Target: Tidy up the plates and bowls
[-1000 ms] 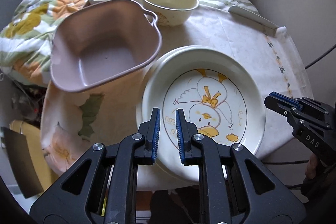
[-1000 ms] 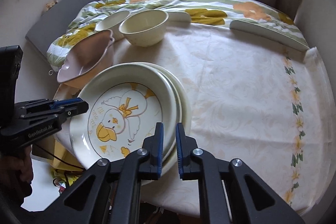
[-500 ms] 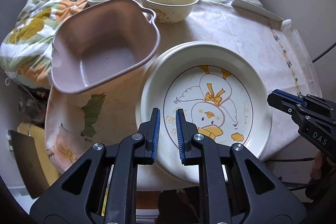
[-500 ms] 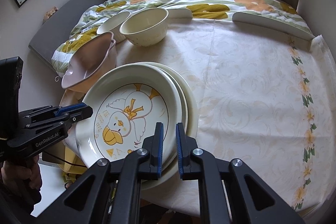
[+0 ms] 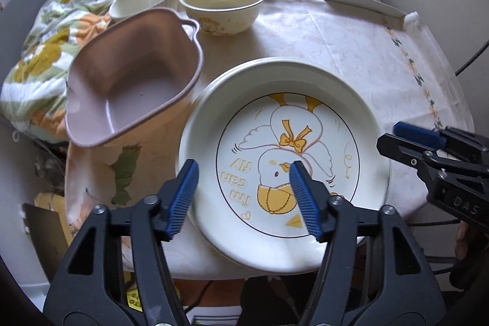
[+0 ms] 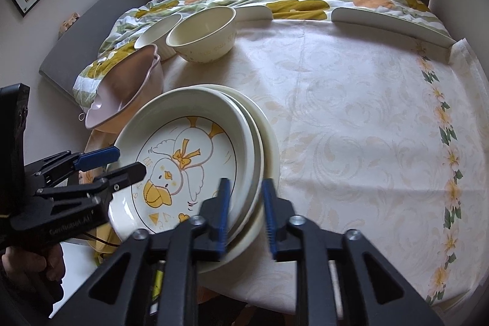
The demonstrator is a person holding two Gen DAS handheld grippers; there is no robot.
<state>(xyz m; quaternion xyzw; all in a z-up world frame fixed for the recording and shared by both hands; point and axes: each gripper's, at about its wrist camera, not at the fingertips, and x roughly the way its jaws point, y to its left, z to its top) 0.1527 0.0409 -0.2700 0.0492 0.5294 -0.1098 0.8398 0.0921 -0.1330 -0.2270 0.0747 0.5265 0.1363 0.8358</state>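
A cream plate with a duck drawing (image 5: 284, 161) (image 6: 183, 142) lies on top of two plain cream plates (image 6: 266, 142) near the table's front edge. My left gripper (image 5: 243, 197) (image 6: 126, 162) is opening; the plate's left rim lies between its pads, which do not press on it. My right gripper (image 6: 246, 211) (image 5: 428, 148) is opening too, and its pads stand apart on either side of the stack's right rim. A pink square bowl (image 5: 131, 87) (image 6: 128, 87) sits tilted at the left. Behind it stand two cream bowls (image 5: 221, 5) (image 5: 143, 0).
A pale patterned cloth (image 6: 351, 127) covers the round table. White edge guards (image 6: 391, 23) (image 5: 363, 5) lie along its far side. A floral quilt (image 5: 45, 51) is bunched behind and left of the bowls. A person's hand (image 6: 30, 265) holds the left gripper.
Both grippers were shut at the duck plate's rim; now their jaws stand apart around it. The left gripper has shifted a little sideways along the plate.
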